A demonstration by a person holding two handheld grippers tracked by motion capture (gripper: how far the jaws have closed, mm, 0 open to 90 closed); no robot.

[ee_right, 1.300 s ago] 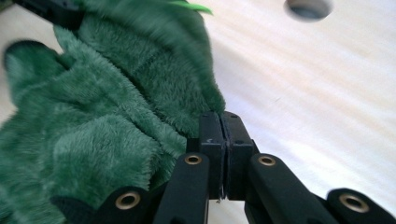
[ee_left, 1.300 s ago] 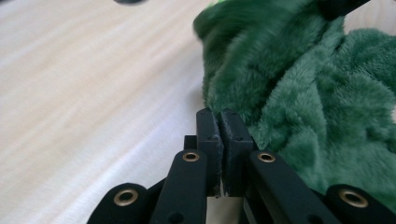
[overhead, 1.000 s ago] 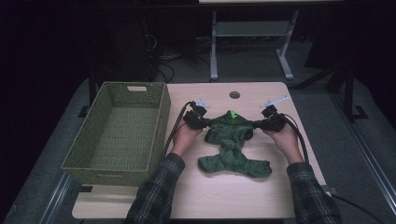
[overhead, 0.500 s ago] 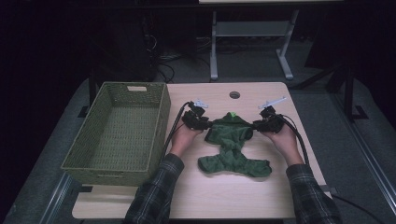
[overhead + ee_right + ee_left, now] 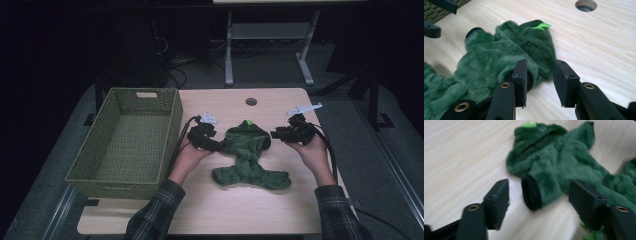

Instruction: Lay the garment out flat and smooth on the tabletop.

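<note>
green fleece garment [image 5: 248, 155] flat between two opened hand-held grippers

The garment [image 5: 250, 155] at centre frame is dark green plush with black cuffs [image 5: 531, 192] and a bright green tag [image 5: 541, 25]. The basket [image 5: 125, 175] at left is woven olive green. The table [image 5: 225, 210] is pale wood grain. Both sleeves [image 5: 155, 215] at the bottom are dark plaid. The gripper jaws are black.
</note>
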